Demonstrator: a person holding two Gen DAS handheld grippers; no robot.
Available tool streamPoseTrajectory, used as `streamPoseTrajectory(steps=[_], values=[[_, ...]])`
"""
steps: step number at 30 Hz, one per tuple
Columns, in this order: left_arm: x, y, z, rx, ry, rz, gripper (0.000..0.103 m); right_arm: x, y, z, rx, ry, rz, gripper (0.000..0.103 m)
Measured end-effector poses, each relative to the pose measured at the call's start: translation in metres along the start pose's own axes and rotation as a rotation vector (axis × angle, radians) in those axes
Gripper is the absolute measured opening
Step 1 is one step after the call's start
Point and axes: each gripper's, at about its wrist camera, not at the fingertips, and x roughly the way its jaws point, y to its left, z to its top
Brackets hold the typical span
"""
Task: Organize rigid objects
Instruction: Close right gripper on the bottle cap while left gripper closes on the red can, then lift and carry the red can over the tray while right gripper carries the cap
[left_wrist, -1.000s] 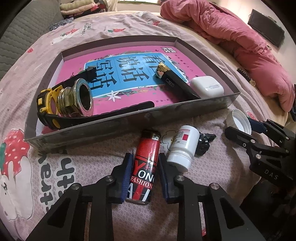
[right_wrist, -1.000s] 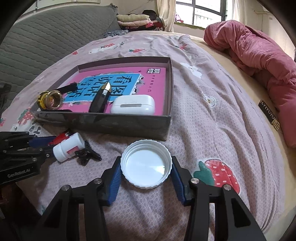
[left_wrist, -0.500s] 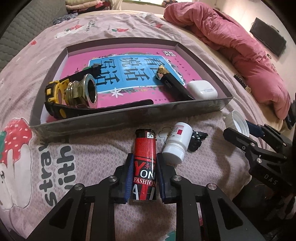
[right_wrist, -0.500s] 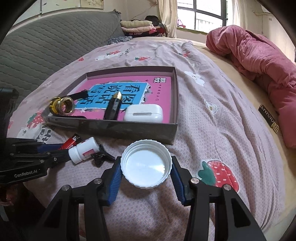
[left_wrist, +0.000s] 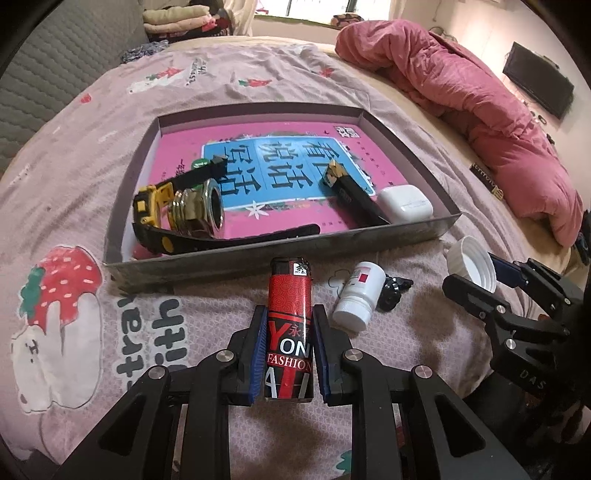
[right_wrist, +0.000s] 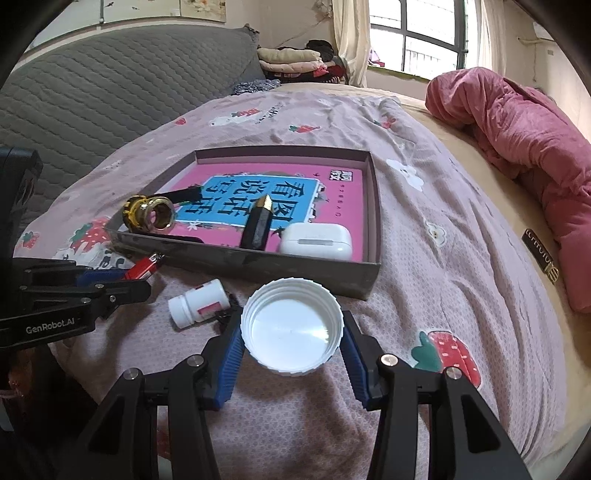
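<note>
Lighter (left_wrist: 290, 328) pinched in the left gripper (left_wrist: 289, 354), white cap (right_wrist: 291, 326) clamped across the right gripper (right_wrist: 291, 354), both just short of the tray (left_wrist: 258, 251). Trouble ahead: either could catch the near wall, or the cap could pop loose.

Soft daylight from the window (right_wrist: 413, 40); sharp frames, fisheye-bent dark edges.

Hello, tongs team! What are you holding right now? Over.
Left tongs shut on red lighter. Right tongs shut on white lid. Box ahead, nothing blocking.
</note>
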Motion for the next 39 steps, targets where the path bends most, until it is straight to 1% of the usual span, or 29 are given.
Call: streamPoseTrajectory(steps=[9, 20, 24, 33, 35, 39], values=[[-0.014, -0.005, 0.002, 0.006, -0.032, -0.001, 0.023, -0.01, 0.011, 0.004, -0.017, -0.019, 0.019, 0.049], [-0.032, -0.009, 0.012, -0.009, -0.089, 0.002, 0.023, -0.024, 0.026, 0.018, -0.022, -0.066, 0.053, 0.049], [-0.034, -0.011, 0.019, -0.011, -0.101, 0.001, 0.023, -0.024, 0.023, 0.026, -0.004, -0.077, 0.048, 0.049], [-0.034, -0.012, 0.042, -0.029, -0.131, 0.011, 0.023, -0.025, 0.013, 0.055, 0.016, -0.125, 0.014, 0.049], [-0.033, -0.012, 0.046, -0.033, -0.136, 0.013, 0.023, -0.023, 0.013, 0.057, 0.012, -0.126, -0.001, 0.049], [-0.029, -0.009, 0.055, -0.049, -0.14, 0.019, 0.023, -0.019, 0.011, 0.063, 0.016, -0.13, -0.003, 0.049]])
